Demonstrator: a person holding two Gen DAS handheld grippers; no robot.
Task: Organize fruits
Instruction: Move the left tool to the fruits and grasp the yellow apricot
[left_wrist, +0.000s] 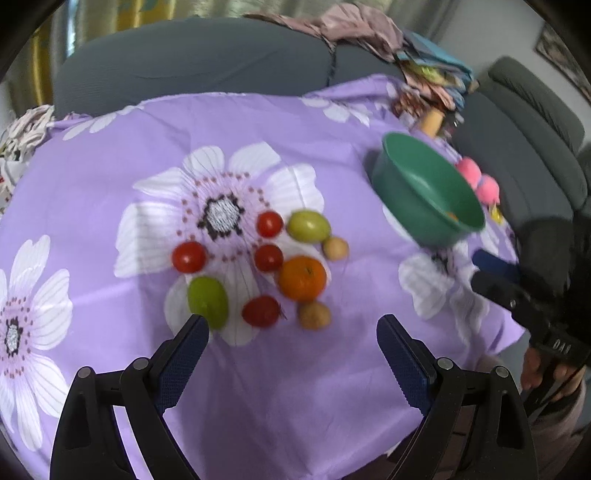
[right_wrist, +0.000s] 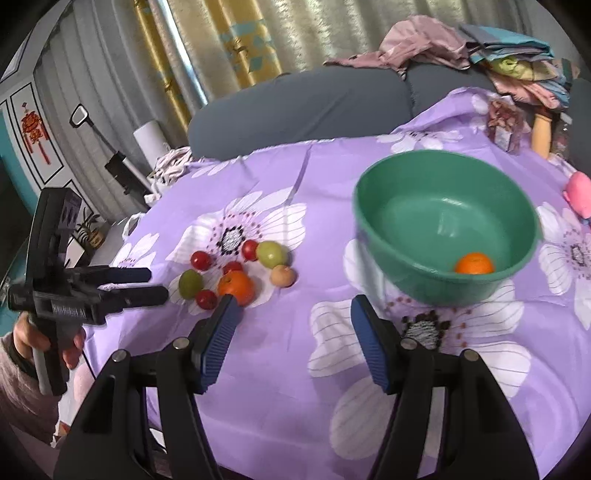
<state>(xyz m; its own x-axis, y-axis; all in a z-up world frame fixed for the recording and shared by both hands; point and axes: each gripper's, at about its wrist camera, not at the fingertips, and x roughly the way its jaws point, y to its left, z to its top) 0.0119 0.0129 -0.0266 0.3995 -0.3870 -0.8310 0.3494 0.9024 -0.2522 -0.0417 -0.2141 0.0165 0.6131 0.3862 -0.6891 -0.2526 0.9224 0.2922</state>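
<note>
The left hand-held gripper (left_wrist: 291, 332) is open and holds nothing; it hangs over the near side of the fruit group on the purple flowered cloth (left_wrist: 110, 155) that covers the desk. From left to right the group has a red tomato (left_wrist: 188, 257), a green fruit (left_wrist: 208, 302) just beside the left finger, more small red fruits, an orange (left_wrist: 302, 278) and two small brownish fruits. All of them lie straight ahead of this gripper and a little left of its middle.

On the right stands the green bowl (right_wrist: 373, 206), with one orange (right_wrist: 474, 263) already inside. The right hand-held gripper (right_wrist: 291, 314) is also open and empty; the group lies to its far left and the bowl to its far right. I judge the left gripper is nearer to the fruits, and the round orange has no long axis to align with.
</note>
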